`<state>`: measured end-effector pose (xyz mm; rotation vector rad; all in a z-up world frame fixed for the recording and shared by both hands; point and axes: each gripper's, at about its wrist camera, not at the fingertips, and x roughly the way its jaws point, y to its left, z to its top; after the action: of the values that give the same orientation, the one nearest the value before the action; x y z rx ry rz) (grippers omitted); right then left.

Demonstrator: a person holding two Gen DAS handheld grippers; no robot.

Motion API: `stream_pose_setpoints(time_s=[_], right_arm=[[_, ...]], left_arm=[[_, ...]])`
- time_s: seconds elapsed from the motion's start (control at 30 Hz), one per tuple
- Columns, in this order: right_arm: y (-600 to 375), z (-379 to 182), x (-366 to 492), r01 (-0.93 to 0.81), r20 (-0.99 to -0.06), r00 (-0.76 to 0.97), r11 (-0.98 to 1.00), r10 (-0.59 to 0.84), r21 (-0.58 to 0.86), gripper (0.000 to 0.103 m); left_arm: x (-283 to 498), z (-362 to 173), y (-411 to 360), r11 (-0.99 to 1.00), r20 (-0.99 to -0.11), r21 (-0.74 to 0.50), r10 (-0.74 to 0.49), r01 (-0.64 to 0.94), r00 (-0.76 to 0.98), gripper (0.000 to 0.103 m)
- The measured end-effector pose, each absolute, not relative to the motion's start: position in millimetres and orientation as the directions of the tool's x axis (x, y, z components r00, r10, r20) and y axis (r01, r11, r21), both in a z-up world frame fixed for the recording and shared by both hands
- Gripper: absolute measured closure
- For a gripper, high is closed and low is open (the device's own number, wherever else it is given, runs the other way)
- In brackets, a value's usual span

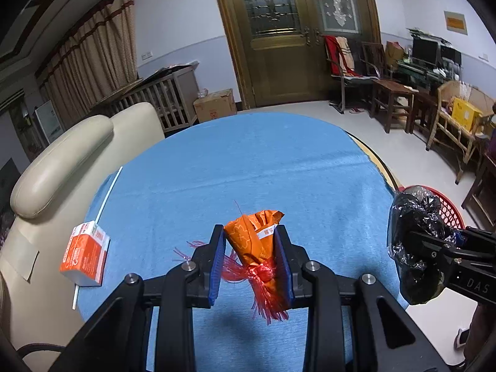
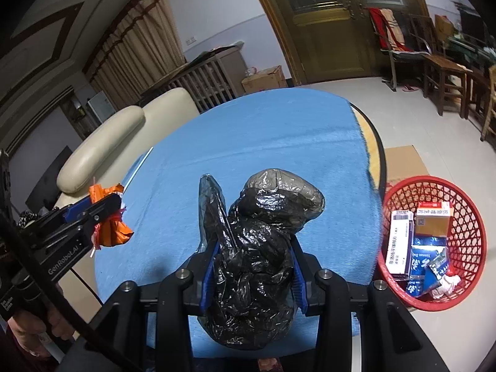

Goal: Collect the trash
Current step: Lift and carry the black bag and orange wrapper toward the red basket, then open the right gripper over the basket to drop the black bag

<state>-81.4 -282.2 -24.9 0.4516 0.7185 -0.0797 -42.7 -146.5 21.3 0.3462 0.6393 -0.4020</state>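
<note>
The left hand-held gripper (image 1: 251, 259) is closed on an orange wrapper (image 1: 259, 245) tied with red frayed string; the blue pads press both sides of it, and it is held clear above the blue cloth (image 1: 263, 167) that covers the counter. The right hand-held gripper (image 2: 252, 274) is closed on a crumpled black plastic bag (image 2: 257, 257), which fills the gap between the pads and bulges above and below them. At the left edge of the counter, an orange and white carton (image 1: 85, 255) lies on the cloth with a white straw (image 1: 108, 190) running past it. Beside the counter on the right, a red mesh basket (image 2: 465, 204) sits on the floor and contains several boxes (image 2: 432, 218) and a crumpled tissue. Further back stand a cream sofa (image 1: 62, 161) and wooden double doors (image 1: 294, 31).
</note>
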Motion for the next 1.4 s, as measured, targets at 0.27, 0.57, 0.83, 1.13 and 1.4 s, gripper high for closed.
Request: stream_pose_setpoints(time_s=[0.27, 0.57, 0.83, 1.13, 1.4], right_arm=[[-321, -36, -103, 0.29, -0.646, 0.762, 0.868, 0.045, 0.402, 0.06], [-398, -59, -147, 0.451, -0.651, 0.757, 0.77, -0.063, 0.45, 0.059], [-479, -93, -190, 0.614, -0.689, 0.707, 0.618, -0.156, 0.491, 0.057], [-523, -110, -202, 0.607, -0.64, 0.757, 0.508, -0.135, 0.611, 0.041], [-445, -40, -170, 0.447, -0.547, 0.829, 0.728, -0.117, 0.52, 0.041]], left_arm=[[-51, 13, -195, 0.816, -0.647, 0.236, -0.274, 0.529, 0.711, 0.07], [-64, -5, -284, 0.683, -0.698, 0.152, -0.438, 0.714, 0.567, 0.07], [-75, -35, -373, 0.516, -0.758, -0.005, -0.56, 0.856, 0.333, 0.068], [-79, -39, -391, 0.513, -0.769, 0.027, -0.538, 0.858, 0.346, 0.041], [-59, 9, -286, 0.722, -0.683, 0.126, -0.434, 0.681, 0.587, 0.035]])
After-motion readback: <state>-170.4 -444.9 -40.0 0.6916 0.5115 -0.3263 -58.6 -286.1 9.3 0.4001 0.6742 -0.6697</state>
